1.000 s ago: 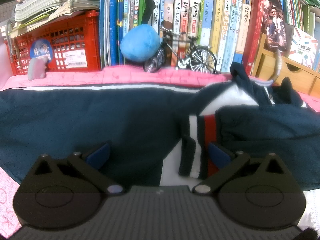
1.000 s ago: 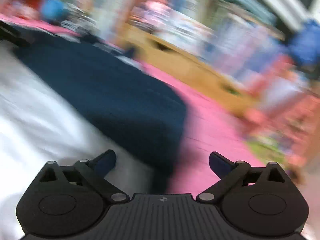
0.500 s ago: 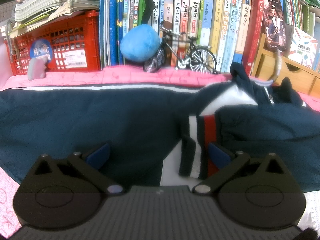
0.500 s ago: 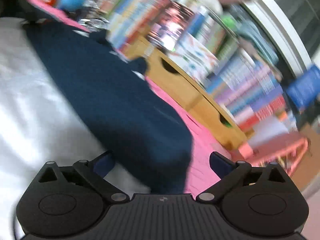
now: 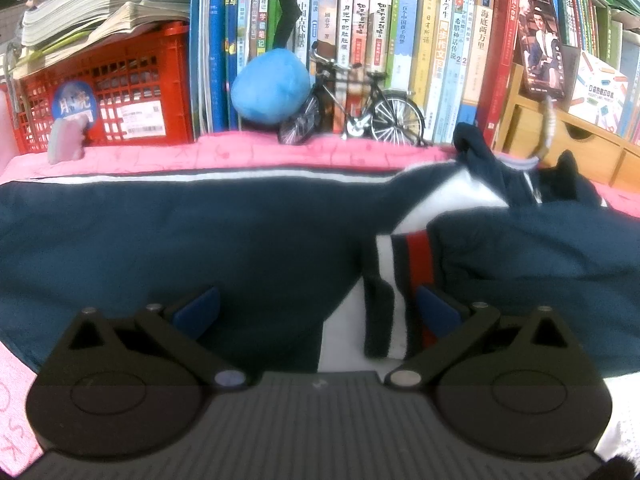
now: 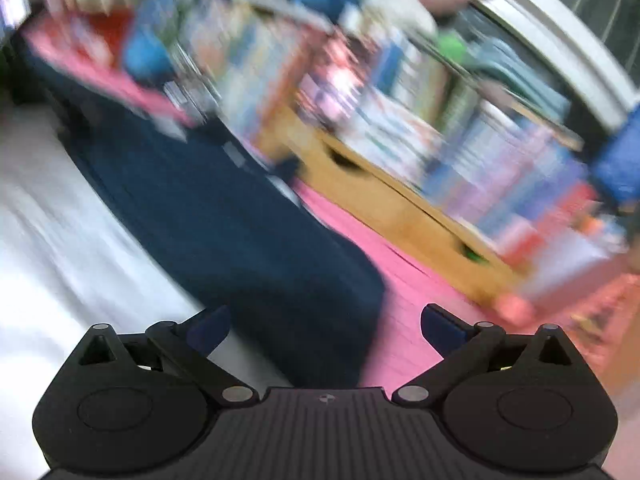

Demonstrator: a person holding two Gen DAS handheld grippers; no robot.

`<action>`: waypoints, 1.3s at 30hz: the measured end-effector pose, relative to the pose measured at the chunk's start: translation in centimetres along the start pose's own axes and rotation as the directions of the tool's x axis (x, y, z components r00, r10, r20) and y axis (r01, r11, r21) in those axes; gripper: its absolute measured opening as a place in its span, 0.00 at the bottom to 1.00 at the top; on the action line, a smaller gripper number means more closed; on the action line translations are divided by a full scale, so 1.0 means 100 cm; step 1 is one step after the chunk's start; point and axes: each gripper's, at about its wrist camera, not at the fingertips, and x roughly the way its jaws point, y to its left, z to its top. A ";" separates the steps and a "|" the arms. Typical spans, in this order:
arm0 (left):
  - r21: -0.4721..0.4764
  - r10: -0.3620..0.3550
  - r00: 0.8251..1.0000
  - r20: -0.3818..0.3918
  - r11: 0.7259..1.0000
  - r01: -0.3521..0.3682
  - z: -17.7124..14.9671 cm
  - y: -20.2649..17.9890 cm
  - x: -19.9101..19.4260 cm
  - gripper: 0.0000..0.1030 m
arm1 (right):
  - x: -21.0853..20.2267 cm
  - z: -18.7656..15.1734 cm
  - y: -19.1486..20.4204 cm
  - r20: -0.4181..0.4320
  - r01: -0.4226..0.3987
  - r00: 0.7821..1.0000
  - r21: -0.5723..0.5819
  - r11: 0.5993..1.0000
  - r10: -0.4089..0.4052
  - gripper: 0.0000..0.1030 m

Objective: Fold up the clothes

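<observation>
A navy jacket [image 5: 200,240] with white and red stripes lies spread over a pink cloth [image 5: 240,156]. Its striped cuff [image 5: 400,280] points toward me, just left of the right fingertip. My left gripper [image 5: 316,308] hovers low over the jacket, open, with nothing between its blue pads. In the blurred right wrist view the same jacket [image 6: 240,232] runs diagonally, navy over a white part [image 6: 80,240]. My right gripper [image 6: 324,324] is open above the navy edge and holds nothing.
A row of upright books [image 5: 400,40] lines the back, with a red crate [image 5: 120,92], a blue plush ball [image 5: 272,88] and a model bicycle [image 5: 360,116] in front. Wooden drawers [image 5: 580,148] stand at the right. In the right wrist view the wooden drawers [image 6: 400,200] border the pink cloth [image 6: 408,300].
The left gripper and the jacket under it have not moved. The right gripper's view keeps swinging with heavy blur, showing more of the shelves; its fingers stay open.
</observation>
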 end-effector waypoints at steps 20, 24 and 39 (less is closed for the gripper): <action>0.003 -0.003 1.000 0.001 1.000 0.003 0.001 0.001 -0.001 1.00 | 0.044 0.026 0.068 0.021 -0.570 0.820 -0.065 0.819 0.572 1.00; 0.003 -0.003 1.000 0.001 1.000 0.003 0.001 0.001 -0.001 1.00 | 0.063 0.026 0.068 0.003 -0.634 0.773 0.042 0.772 0.635 1.00; 0.073 0.005 0.996 0.091 0.997 -0.012 -0.014 -0.011 -0.055 0.94 | 0.064 0.026 0.066 0.000 -0.640 0.768 0.057 0.767 0.641 1.00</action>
